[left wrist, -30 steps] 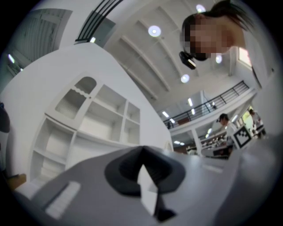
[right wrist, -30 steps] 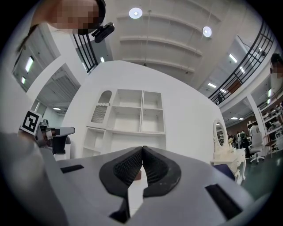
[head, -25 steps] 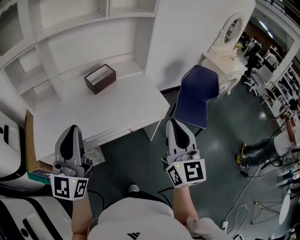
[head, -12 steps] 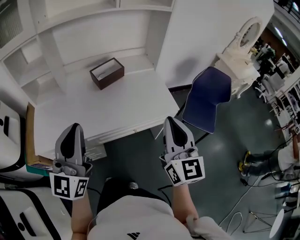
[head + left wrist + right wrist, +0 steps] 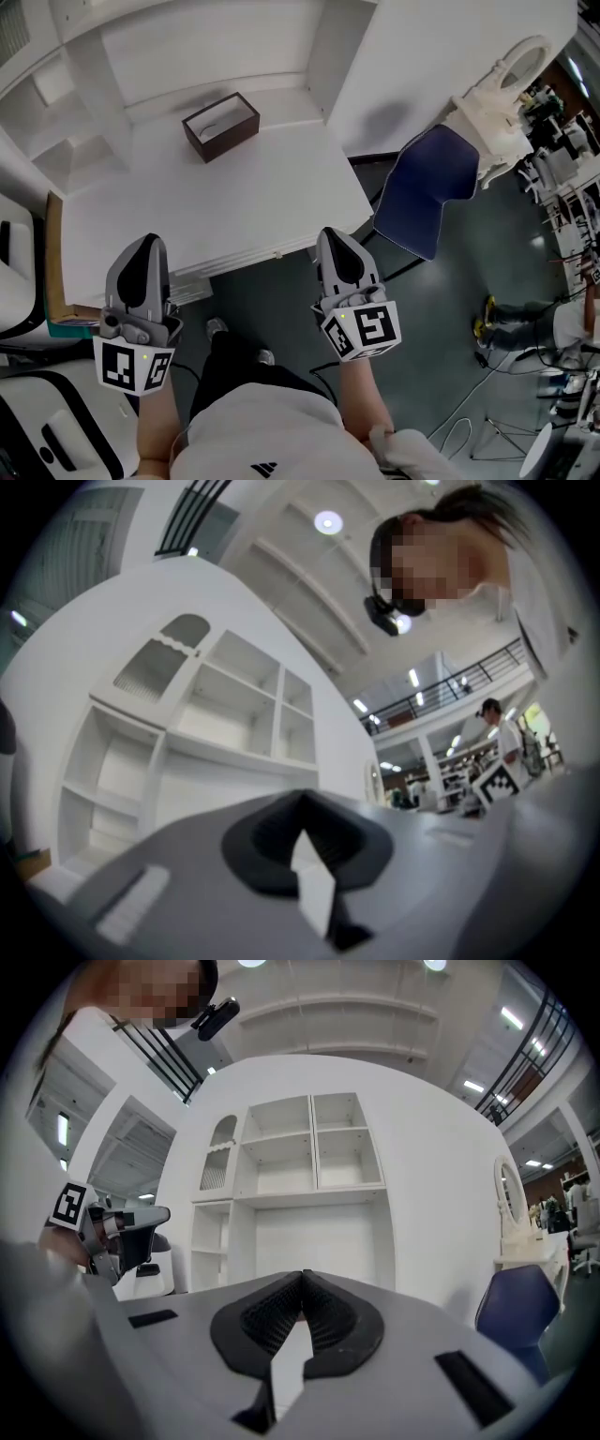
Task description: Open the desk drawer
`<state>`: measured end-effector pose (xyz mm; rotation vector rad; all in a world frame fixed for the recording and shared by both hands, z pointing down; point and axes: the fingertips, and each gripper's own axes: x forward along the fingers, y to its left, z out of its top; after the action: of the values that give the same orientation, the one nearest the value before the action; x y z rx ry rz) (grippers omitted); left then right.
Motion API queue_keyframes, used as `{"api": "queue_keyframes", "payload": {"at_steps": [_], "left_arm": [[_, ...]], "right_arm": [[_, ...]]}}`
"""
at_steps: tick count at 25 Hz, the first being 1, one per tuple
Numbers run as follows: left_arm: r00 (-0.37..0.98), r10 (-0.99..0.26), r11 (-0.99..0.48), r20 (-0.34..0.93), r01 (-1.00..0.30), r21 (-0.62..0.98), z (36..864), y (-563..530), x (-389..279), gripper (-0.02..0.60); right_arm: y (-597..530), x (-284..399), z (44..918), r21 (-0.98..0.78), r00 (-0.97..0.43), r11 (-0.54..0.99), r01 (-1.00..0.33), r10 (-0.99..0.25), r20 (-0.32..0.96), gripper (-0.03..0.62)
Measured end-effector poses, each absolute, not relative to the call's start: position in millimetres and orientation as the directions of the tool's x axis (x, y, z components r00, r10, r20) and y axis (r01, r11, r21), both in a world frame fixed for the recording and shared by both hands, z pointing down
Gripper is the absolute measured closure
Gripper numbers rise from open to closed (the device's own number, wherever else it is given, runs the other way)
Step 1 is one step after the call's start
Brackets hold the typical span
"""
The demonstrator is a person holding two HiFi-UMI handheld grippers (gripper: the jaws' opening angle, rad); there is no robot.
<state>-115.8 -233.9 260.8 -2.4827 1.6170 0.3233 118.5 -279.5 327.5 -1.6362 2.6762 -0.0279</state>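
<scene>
Head view: the white wooden tabletop (image 5: pixel 234 202) fills the upper left and centre of the frame. A dark brown open-topped box (image 5: pixel 220 127) sits toward its back edge. The white desk drawer (image 5: pixel 246 260) runs along the tabletop's near edge, just above frame centre, and it is closed flush (a small knob shows on its front). The left tongs (image 5: pixel 149 244), grey with black pads, hover at lower left, their tip over the tabletop's near left edge. The right tongs (image 5: pixel 330 234) hover at lower centre, just right of the drawer's right end and not touching it. A dark blue chair (image 5: pixel 427 187) stands at centre right on the grey floor.

Left gripper view: the left tongs (image 5: pixel 302 801) sit at bottom centre, pads pressed together with nothing between them. White shelving (image 5: pixel 225 714) rises behind them at centre left.

Right gripper view: the right tongs (image 5: pixel 302 1279) are likewise pressed together and empty at bottom centre. They face the white shelving (image 5: pixel 300 1171) at centre, with the blue chair (image 5: pixel 514 1314) at lower right.
</scene>
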Motion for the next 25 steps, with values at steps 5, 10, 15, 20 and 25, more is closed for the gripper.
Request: {"api": "queue_keyframes", "payload": {"at_steps": [5, 10, 15, 20, 25], "left_arm": [[0.402, -0.883, -0.415, -0.244, -0.91, 0.001, 276, -252, -126, 0.575], [0.398, -0.892, -0.412, -0.216, -0.911, 0.023, 293, -266, -137, 0.575], [0.397, -0.898, -0.411, -0.19, -0.911, 0.04, 309, -276, -148, 0.575], [0.393, -0.902, -0.407, -0.179, -0.912, 0.053, 315, -284, -158, 0.575], [0.379, -0.911, -0.392, -0.163, -0.918, 0.055, 321, -290, -169, 0.575]], "right_arm": [[-299, 109, 374, -0.053, -0.457, 0.454, -0.889, -0.882, 0.114, 0.606], [-309, 104, 427, -0.112, -0.46, 0.446, -0.888, -0.856, 0.237, 0.605], [-311, 99, 483, -0.134, -0.458, 0.441, -0.887, -0.811, 0.363, 0.603], [-312, 96, 533, -0.181, -0.456, 0.422, -0.888, -0.762, 0.459, 0.599], [-317, 98, 583, -0.22, -0.442, 0.386, -0.896, -0.715, 0.542, 0.585]]}}
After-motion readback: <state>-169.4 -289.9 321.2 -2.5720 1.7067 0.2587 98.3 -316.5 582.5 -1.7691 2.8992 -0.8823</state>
